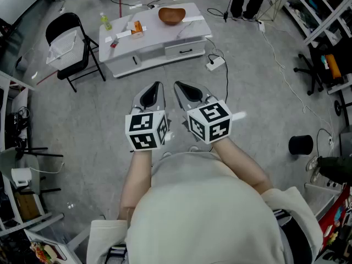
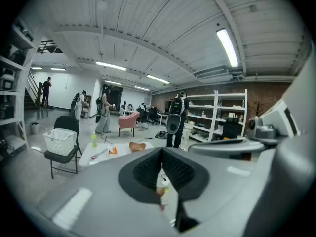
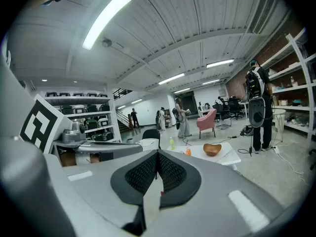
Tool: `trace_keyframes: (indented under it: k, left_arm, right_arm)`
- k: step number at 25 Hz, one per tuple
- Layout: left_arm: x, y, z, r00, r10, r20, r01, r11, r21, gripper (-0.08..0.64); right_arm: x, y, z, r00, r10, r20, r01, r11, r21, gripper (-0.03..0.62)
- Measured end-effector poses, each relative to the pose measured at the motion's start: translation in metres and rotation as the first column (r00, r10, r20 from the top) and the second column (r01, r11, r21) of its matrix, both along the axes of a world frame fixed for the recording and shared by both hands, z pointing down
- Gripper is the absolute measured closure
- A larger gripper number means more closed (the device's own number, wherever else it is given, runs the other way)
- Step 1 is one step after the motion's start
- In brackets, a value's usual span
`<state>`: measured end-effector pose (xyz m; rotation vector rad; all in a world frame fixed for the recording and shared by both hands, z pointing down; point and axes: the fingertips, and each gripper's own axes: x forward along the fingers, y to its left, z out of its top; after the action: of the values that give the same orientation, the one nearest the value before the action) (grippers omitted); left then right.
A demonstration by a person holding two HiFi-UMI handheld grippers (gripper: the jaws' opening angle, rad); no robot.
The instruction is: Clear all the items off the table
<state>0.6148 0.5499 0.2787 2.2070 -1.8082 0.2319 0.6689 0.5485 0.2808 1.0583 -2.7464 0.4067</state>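
A low white table (image 1: 165, 40) stands on the floor well ahead of me. On it are a wooden bowl (image 1: 171, 15), a green bottle (image 1: 105, 21), an orange box (image 1: 137, 27), a small red item (image 1: 114, 43) and some white papers. My left gripper (image 1: 157, 87) and right gripper (image 1: 179, 87) are held side by side in front of my chest, far short of the table, both shut with nothing in them. The left gripper view shows its shut gripper (image 2: 162, 154) with the bowl (image 2: 137, 146) and bottle (image 2: 93, 140) beyond. The right gripper view shows its shut gripper (image 3: 158, 157) and the bowl (image 3: 212, 148).
A black folding chair with a white basket (image 1: 65, 44) stands left of the table. A power strip (image 1: 215, 64) and cables lie on the floor to its right. A black cylinder (image 1: 301, 144) stands at the right. Shelves line both sides. Several people stand further back.
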Motion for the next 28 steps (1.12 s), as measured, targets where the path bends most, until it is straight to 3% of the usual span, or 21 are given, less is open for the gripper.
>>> trace_keyframes:
  k: [15,28]
  left_arm:
    - [-0.044,0.014,0.003,1.000,-0.019,-0.014,0.019,1.000,0.004,0.552]
    - [-0.109,0.030,0.013,0.998,-0.049,-0.026,0.049,0.999,-0.004,0.551]
  right_arm:
    - [-0.045,0.016,-0.002,0.999,-0.027,0.019,0.027,1.000,0.007,0.595]
    - [-0.104,0.025,0.005,0.999,-0.026,0.033,0.026,1.000,-0.006,0.597]
